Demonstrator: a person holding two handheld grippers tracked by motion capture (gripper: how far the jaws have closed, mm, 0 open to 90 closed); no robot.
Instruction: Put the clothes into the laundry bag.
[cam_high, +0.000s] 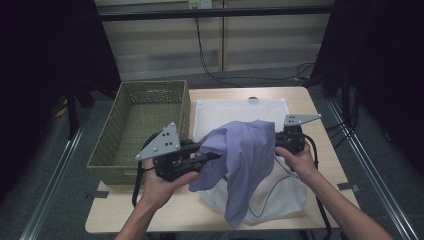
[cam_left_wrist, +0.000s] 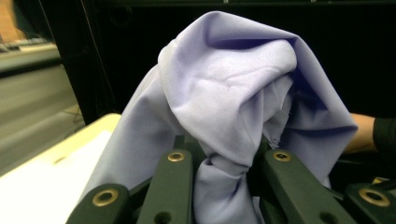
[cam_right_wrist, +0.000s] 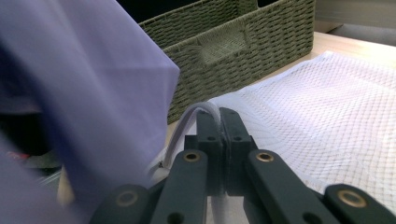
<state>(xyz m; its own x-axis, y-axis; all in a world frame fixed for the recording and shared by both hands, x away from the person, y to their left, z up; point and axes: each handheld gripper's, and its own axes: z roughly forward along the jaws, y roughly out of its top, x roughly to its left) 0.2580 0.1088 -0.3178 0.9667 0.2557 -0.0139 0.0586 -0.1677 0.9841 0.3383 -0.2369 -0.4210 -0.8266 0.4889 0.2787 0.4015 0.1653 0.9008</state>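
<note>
Above the table (cam_high: 320, 150), left gripper (cam_high: 210, 156) fingers clamped on lilac cloth (cam_high: 245, 150), right gripper (cam_right_wrist: 219, 122) fingers pinching mesh bag (cam_right_wrist: 327, 126) edge.

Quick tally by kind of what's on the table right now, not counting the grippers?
Lavender cloth: 1, bunched between the jaws of the left hand-held gripper
White mesh bag: 1, its edge pinched by the right hand-held gripper
Green woven basket: 1
Total: 3
</note>
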